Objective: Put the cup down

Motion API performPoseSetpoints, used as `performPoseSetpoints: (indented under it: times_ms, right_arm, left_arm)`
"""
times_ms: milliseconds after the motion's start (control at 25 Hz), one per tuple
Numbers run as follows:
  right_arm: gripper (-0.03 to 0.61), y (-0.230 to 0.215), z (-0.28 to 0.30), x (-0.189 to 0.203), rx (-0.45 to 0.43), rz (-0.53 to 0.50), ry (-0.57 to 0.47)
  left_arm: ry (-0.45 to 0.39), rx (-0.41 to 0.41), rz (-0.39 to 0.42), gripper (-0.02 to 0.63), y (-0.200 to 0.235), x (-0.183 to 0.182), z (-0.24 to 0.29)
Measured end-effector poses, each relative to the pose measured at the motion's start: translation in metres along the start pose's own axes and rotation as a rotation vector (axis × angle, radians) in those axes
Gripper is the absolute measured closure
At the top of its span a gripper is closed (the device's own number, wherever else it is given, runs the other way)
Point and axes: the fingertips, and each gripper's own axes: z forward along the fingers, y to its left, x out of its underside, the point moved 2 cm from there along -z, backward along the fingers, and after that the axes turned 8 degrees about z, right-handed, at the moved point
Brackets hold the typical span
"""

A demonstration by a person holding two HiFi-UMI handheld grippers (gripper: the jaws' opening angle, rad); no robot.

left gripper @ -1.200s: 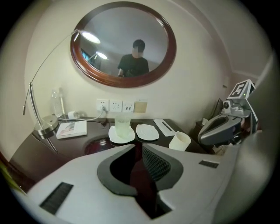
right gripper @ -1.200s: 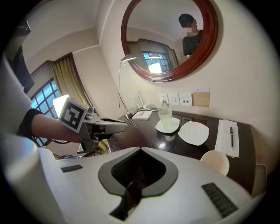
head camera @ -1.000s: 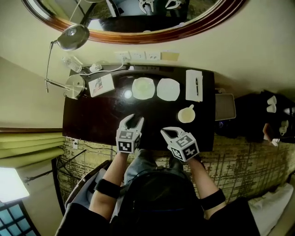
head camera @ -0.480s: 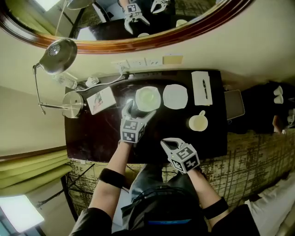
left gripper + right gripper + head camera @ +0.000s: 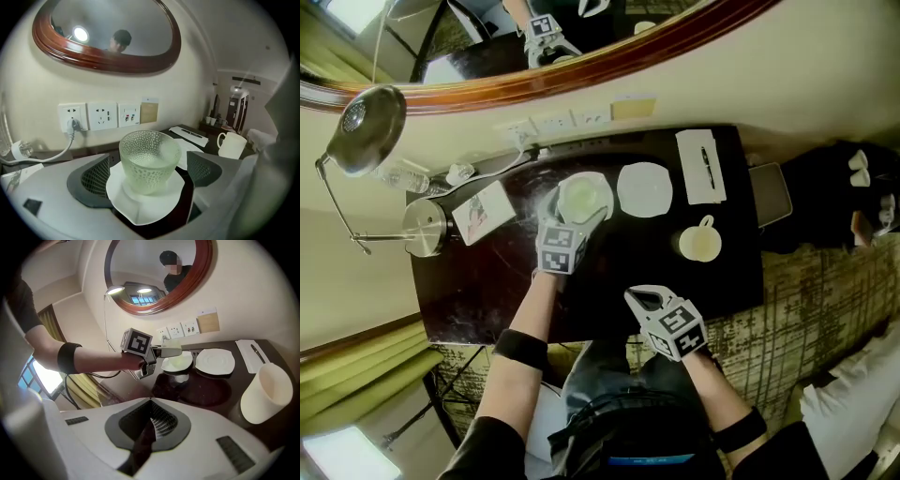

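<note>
A pale green patterned glass cup (image 5: 580,195) (image 5: 149,159) stands upright on a white saucer (image 5: 603,181) (image 5: 140,206) at the back of the dark desk (image 5: 487,281). My left gripper (image 5: 577,210) (image 5: 150,174) is open, and its jaws have just been opening. The cup stands between them, with a gap on either side between it and the pads (image 5: 96,178). My right gripper (image 5: 643,297) (image 5: 149,420) is shut on nothing, near the desk's front edge. In the right gripper view the left gripper (image 5: 174,351) reaches over the saucer (image 5: 177,363).
A white mug (image 5: 700,244) (image 5: 265,394) stands at the desk's right, an empty saucer (image 5: 644,189) beside the cup's saucer. A notepad with a pen (image 5: 701,167) lies at the back right. A lamp base (image 5: 425,228) and a card (image 5: 483,214) stand left. Wall sockets (image 5: 101,116) are behind.
My left gripper has gone from the desk's front edge to the cup on its saucer, and its jaws have opened wide around it. The right gripper has sunk slightly.
</note>
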Motion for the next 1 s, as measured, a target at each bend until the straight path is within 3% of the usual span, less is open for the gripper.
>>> performPoseSetpoints:
  times_ms: [240,440,720,1000]
  right_arm:
    - [0.569,-0.006,-0.002,0.009,0.011,0.021,0.005]
    - [0.569,-0.013,-0.007,0.01,0.021,0.029,-0.004]
    - [0.569,-0.023,-0.016,0.017,0.027,0.051,-0.011]
    - [0.569,-0.032,-0.034,0.025,0.031,0.062,-0.007]
  left_arm:
    - [0.003,-0.003,0.001,0.103,0.002,-0.002,0.007]
    - [-0.013,0.034,0.058,0.226,0.0,-0.002,0.013]
    - [-0.051,0.038,0.092,0.233,-0.011,-0.019,0.003]
    - [-0.066,0.125,0.113,0.233,-0.069,-0.036,-0.017]
